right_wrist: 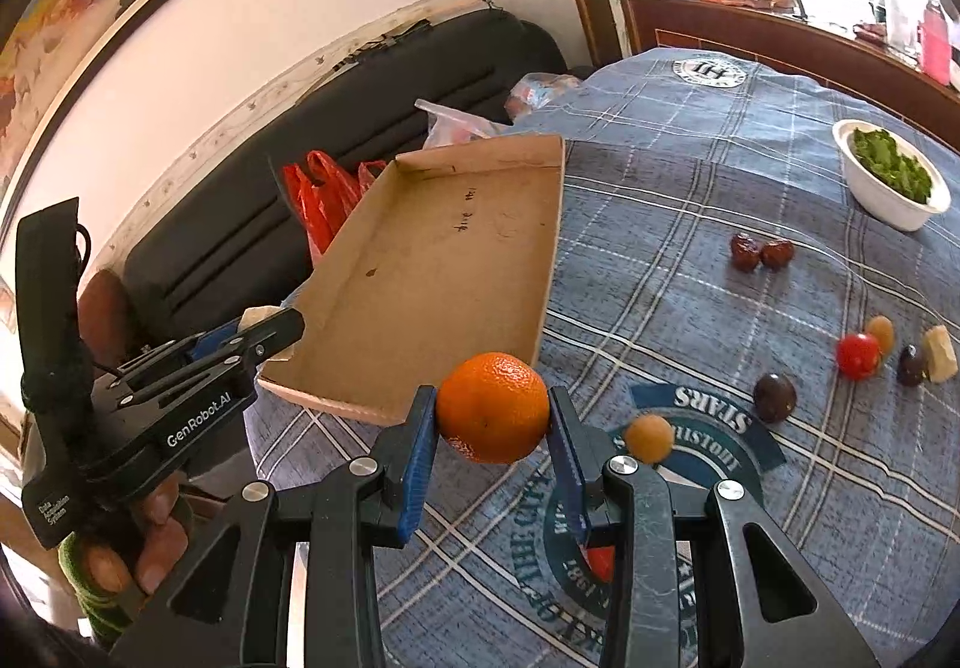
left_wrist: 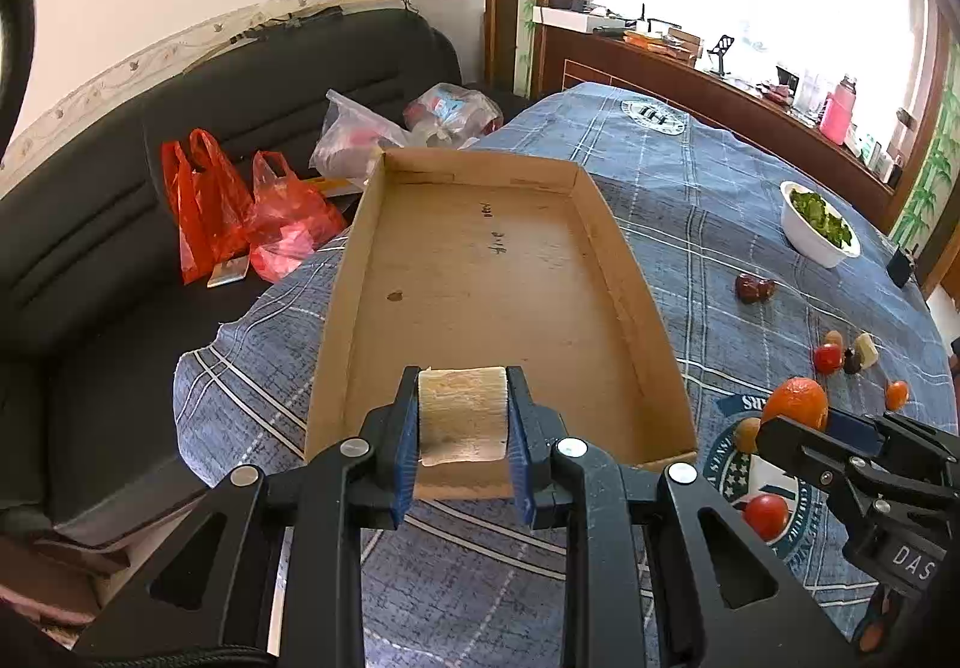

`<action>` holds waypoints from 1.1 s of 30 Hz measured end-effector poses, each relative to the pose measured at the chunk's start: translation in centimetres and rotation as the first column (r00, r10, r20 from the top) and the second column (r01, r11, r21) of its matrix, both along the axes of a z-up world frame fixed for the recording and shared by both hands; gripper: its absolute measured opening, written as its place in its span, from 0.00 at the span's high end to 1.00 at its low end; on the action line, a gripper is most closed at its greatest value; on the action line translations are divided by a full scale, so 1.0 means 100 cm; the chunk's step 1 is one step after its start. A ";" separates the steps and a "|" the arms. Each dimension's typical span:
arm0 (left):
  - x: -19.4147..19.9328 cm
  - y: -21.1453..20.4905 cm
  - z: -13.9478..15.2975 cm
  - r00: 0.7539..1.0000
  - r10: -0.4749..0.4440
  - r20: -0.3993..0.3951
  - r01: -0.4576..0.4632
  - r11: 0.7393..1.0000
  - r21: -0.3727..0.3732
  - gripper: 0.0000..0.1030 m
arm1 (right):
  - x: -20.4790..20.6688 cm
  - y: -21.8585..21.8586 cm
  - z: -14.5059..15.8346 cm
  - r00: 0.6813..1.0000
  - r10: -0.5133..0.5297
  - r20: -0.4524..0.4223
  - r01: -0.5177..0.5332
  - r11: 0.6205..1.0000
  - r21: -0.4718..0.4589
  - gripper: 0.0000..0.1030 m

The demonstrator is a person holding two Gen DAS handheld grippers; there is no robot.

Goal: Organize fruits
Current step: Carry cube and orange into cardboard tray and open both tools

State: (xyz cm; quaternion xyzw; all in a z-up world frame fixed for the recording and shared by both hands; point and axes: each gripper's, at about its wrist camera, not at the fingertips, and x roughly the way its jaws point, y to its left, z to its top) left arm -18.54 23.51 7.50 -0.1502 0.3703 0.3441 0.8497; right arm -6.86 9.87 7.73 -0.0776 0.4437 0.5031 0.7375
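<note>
Both grippers are closed on something. An orange (right_wrist: 493, 408) is pinched between the blue pads of the right gripper (right_wrist: 492, 422), held above the bench (right_wrist: 690, 260) just beside the near right corner of the cardboard tray (right_wrist: 432, 272). The left gripper (left_wrist: 462, 416) is closed on a pale beige piece (left_wrist: 462, 413), perhaps cut fruit, held over the near end of the tray; whether the tray wall is also pinched cannot be told.

The orange is round and seems held only at its widest part, so it could roll out of the pads if the gripper is tilted. The tray appears lifted at its near end, with part of it past the bench edge above the sofa (left_wrist: 120, 248); if it tips, anything put inside could slide.

From the right wrist view, more loose fruit is seen at 3 o'clock of the orange: a small yellow fruit (right_wrist: 648, 438), a dark plum (right_wrist: 774, 397), a red tomato (right_wrist: 858, 355), two red dates (right_wrist: 762, 252) and a white bowl of greens (right_wrist: 894, 176). From the left wrist view, the whole bare tray floor is seen, and red plastic bags (left_wrist: 240, 206) on the sofa at 10 o'clock.
</note>
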 end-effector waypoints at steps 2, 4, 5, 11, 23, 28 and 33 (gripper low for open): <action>0.000 0.005 -0.001 1.000 0.008 0.000 -0.008 1.000 -0.007 0.78 | 0.001 0.006 -0.002 1.000 0.010 -0.006 -0.010 1.000 -0.001 0.65; 0.002 0.010 -0.002 1.000 0.014 -0.002 -0.014 1.000 -0.016 0.78 | 0.003 0.014 -0.005 1.000 0.023 -0.018 -0.023 1.000 -0.002 0.65; 0.002 0.012 -0.002 1.000 0.016 -0.003 -0.016 1.000 -0.019 0.78 | 0.003 0.019 -0.008 0.999 0.030 -0.025 -0.030 1.000 -0.004 0.65; 0.020 0.030 -0.014 1.000 0.000 -0.026 -0.002 0.998 -0.058 0.78 | 0.003 0.058 -0.026 0.996 0.078 -0.046 -0.080 0.996 -0.040 0.65; 0.025 0.040 -0.057 0.984 -0.043 -0.172 0.023 0.993 -0.114 0.78 | -0.018 0.105 -0.071 0.984 0.171 -0.043 -0.176 0.965 -0.196 0.65; 0.014 0.035 -0.066 0.969 -0.087 -0.230 0.059 0.990 -0.129 0.78 | -0.047 0.098 -0.068 0.964 0.258 -0.058 -0.265 0.939 -0.220 0.65; 0.021 0.032 -0.065 0.960 -0.093 -0.263 0.067 0.992 -0.107 0.77 | -0.056 0.095 -0.066 0.966 0.259 -0.012 -0.254 0.936 -0.245 0.61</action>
